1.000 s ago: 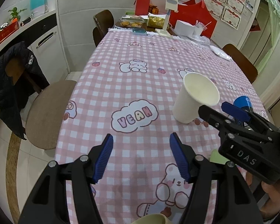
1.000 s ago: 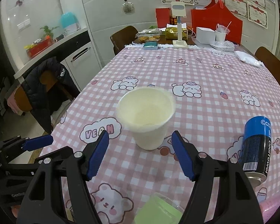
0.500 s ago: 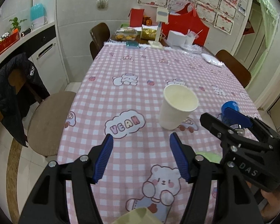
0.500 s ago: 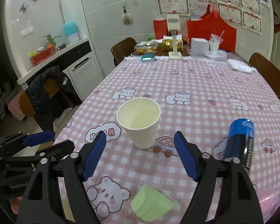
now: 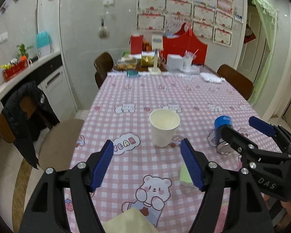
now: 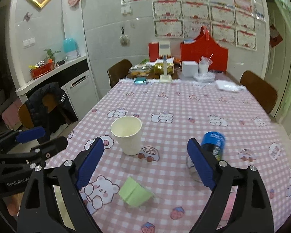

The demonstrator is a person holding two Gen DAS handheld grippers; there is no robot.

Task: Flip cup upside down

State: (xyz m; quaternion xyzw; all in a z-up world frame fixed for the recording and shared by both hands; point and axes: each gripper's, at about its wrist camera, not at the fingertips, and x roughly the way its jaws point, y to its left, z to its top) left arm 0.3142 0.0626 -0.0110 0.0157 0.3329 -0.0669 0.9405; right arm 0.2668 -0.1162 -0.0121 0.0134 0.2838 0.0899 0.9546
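Observation:
A white paper cup (image 5: 164, 129) stands upright, mouth up, on the pink checked tablecloth (image 5: 184, 101); it also shows in the right wrist view (image 6: 128, 135). My left gripper (image 5: 148, 166) is open and empty, short of the cup and above the cloth. My right gripper (image 6: 145, 164) is open and empty, well back from the cup; it also shows from the side in the left wrist view (image 5: 248, 132). The left gripper also shows at the left edge of the right wrist view (image 6: 40, 139).
A blue can (image 6: 213, 145) lies on its side right of the cup. A folded green paper (image 6: 134, 192) lies on the cloth near me. A chair with a black jacket (image 5: 27, 114) stands left of the table. Boxes and a red bag (image 6: 203, 52) fill the far end.
Both grippers have drawn back and risen away from the cup, so it looks smaller and farther. The cup has stayed upright in place.

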